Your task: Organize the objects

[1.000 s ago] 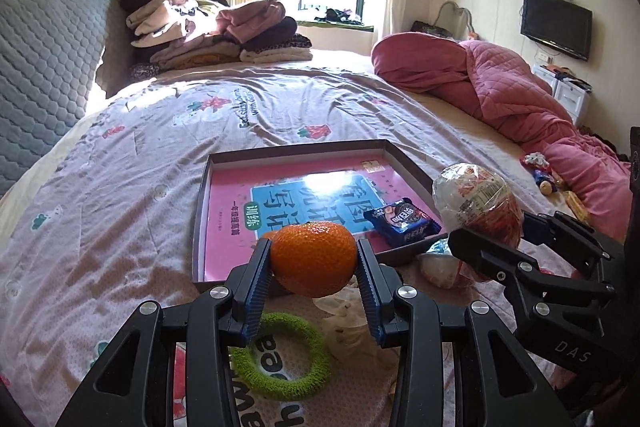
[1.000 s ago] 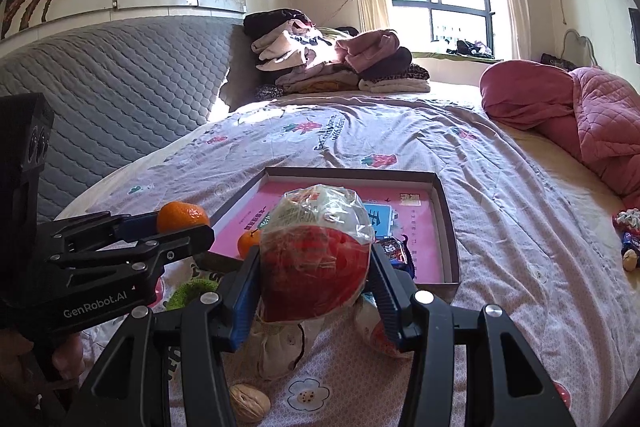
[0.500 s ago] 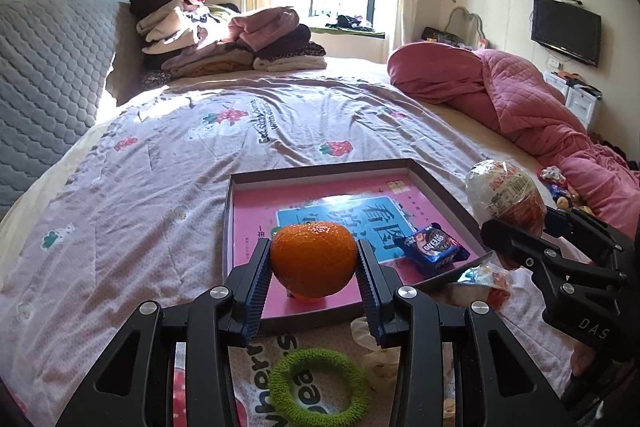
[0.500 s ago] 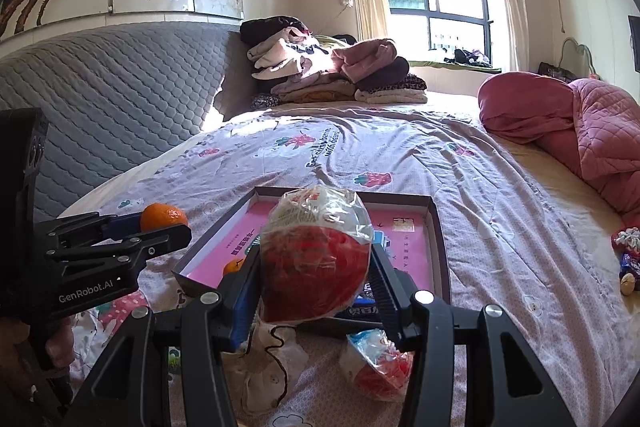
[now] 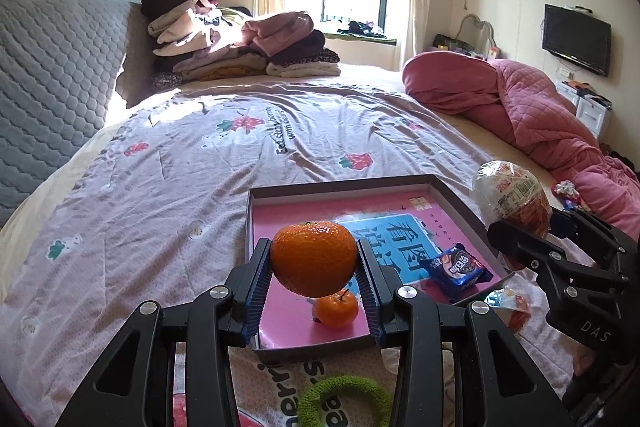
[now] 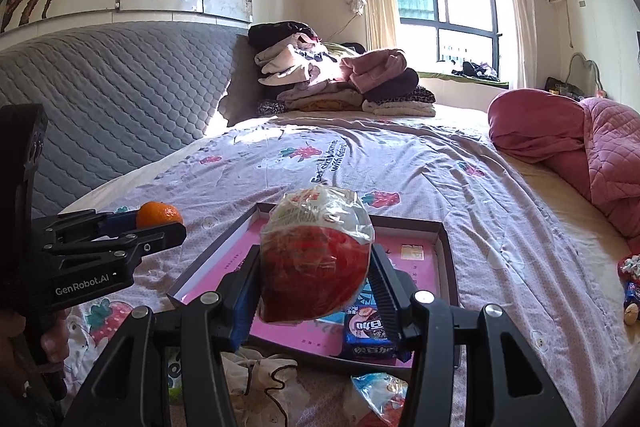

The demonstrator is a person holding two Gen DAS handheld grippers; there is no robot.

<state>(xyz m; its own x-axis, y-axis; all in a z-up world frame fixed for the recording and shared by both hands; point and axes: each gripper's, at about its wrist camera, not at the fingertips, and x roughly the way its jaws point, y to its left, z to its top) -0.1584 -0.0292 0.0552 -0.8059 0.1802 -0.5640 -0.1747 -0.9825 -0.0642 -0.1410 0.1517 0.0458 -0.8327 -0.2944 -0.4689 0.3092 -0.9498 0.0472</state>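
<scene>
My left gripper is shut on an orange mandarin, held above the near end of a shallow box lid with a pink printed inside. A smaller mandarin and a blue snack packet lie in that lid. My right gripper is shut on a round red snack in clear wrap, hanging over the lid's near edge. The left gripper with its mandarin shows at the left of the right wrist view; the right gripper and wrapped snack show at the right of the left wrist view.
A green fuzzy ring, a wrapped sweet and crumpled cloth lie on the bedsheet in front of the lid. Folded clothes are stacked by the grey headboard. A pink quilt is heaped at the right.
Both grippers have moved forward and a little up with their loads, now over the box lid. The small mandarin in the lid has come into view below the held one.
</scene>
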